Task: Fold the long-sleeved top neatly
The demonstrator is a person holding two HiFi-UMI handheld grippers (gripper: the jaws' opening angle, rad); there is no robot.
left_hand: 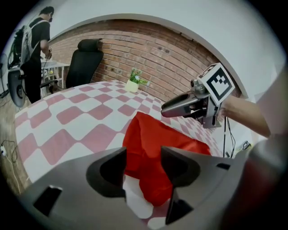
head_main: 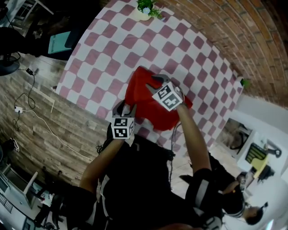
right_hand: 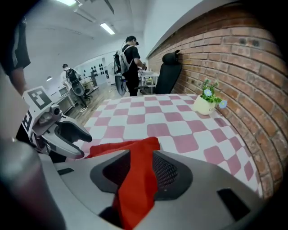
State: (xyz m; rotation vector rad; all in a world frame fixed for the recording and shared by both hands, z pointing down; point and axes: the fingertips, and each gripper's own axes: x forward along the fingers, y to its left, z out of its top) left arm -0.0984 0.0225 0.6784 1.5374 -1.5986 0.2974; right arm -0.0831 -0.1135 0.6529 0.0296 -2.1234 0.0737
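Observation:
A red long-sleeved top lies bunched on the pink-and-white checked table, near its front edge. My left gripper is at the top's near left edge. In the left gripper view its jaws stand wide apart, with red cloth in the gap and not pinched. My right gripper hovers over the top's far right side. Its jaws are parted, and a strip of the red top hangs loosely between them. Each gripper shows in the other's view: the right and the left.
A small potted plant stands at the table's far edge by the brick wall. A black office chair sits at the far left corner. A person stands beyond the table. The table edge runs just in front of me.

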